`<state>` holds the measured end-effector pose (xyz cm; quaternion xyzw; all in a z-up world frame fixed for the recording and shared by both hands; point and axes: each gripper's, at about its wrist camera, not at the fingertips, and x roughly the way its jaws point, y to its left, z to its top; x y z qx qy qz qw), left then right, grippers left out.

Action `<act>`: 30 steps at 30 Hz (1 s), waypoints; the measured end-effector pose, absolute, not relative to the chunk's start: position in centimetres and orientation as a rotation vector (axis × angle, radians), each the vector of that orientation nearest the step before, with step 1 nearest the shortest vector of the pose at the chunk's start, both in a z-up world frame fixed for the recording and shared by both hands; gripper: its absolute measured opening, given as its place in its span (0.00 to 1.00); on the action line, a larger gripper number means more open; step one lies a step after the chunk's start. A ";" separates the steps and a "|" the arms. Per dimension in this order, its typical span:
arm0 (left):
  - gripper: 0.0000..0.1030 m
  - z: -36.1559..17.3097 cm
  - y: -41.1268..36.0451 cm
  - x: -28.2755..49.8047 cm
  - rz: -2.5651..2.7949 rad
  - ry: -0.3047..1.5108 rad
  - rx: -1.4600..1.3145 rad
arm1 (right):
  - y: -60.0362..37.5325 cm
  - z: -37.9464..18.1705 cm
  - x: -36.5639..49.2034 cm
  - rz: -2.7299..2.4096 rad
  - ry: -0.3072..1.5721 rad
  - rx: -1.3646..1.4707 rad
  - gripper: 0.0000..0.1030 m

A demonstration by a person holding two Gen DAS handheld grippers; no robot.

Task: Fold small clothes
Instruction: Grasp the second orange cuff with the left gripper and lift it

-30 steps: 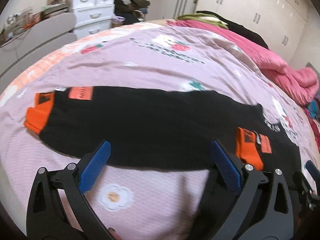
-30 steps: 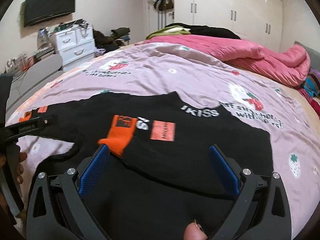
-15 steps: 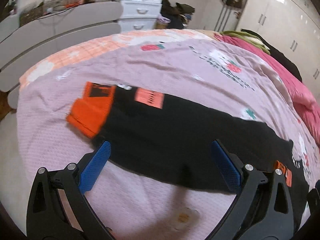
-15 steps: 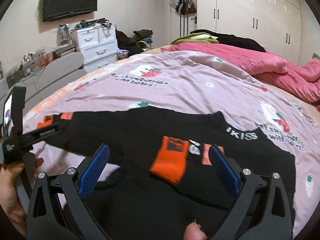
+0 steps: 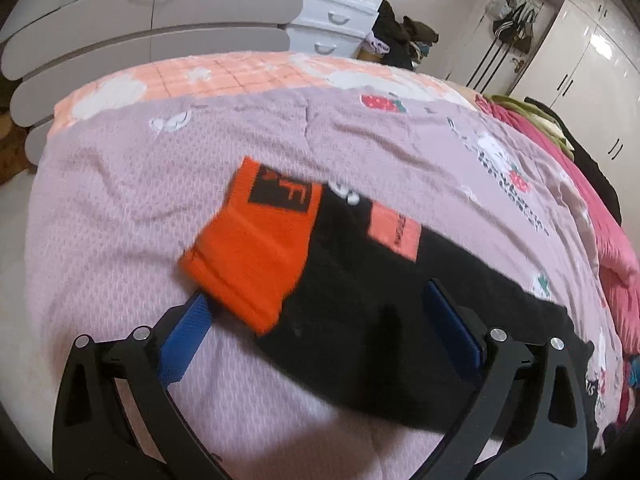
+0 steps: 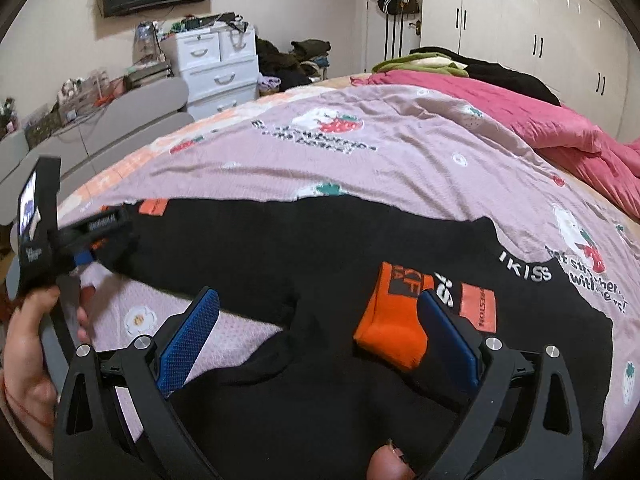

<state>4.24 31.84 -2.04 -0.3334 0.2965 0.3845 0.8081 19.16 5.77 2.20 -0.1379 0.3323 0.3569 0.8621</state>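
A black sweater (image 6: 280, 256) with orange cuffs lies flat on the lilac bedspread (image 6: 400, 152). Its left sleeve stretches out to the left, ending in an orange cuff (image 5: 256, 248). My left gripper (image 5: 320, 320) is open, its jaws on either side of that cuff and sleeve end, close above them. The right sleeve is folded onto the body, its orange cuff (image 6: 396, 316) lying on the chest. My right gripper (image 6: 320, 332) is open above the sweater body, beside that cuff. The left gripper also shows at the far left of the right wrist view (image 6: 86, 244).
A pink quilt (image 6: 540, 120) and piled clothes (image 6: 440, 62) lie at the bed's far right. A white drawer unit (image 6: 216, 68) and a grey padded headboard (image 5: 152, 12) stand beyond the bed's left edge. White wardrobes (image 6: 520, 20) line the back wall.
My left gripper has swung left along the sleeve and closed in on the orange cuff, which now fills the view. My right gripper has shifted slightly left over the sweater body.
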 end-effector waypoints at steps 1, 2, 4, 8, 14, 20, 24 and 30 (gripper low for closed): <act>0.91 -1.9 32.1 4.2 0.816 0.617 -0.719 | 5.6 2.0 19.2 0.745 0.705 -0.288 0.96; 0.89 -1.8 32.3 4.2 0.799 0.606 -0.729 | 5.3 1.9 19.3 0.740 0.714 -0.284 0.96; 0.66 -1.8 32.6 4.6 0.779 0.598 -0.719 | 4.7 1.7 19.5 0.732 0.729 -0.273 0.96; 0.21 -2.0 33.0 4.6 0.746 0.584 -0.718 | 3.2 1.6 19.7 0.719 0.747 -0.250 0.96; 0.07 0.0 32.6 3.6 0.643 0.465 -0.738 | -0.6 1.5 19.4 0.675 0.757 -0.216 0.96; 0.06 3.0 30.7 3.1 0.532 0.365 -0.734 | -5.4 1.2 19.2 0.614 0.770 -0.142 0.96; 0.04 5.4 28.1 4.1 0.439 0.326 -0.697 | -8.4 1.1 19.5 0.574 0.771 -0.061 0.96; 0.04 8.1 24.3 5.9 0.293 0.295 -0.656 | -11.2 1.8 20.4 0.525 0.757 0.038 0.96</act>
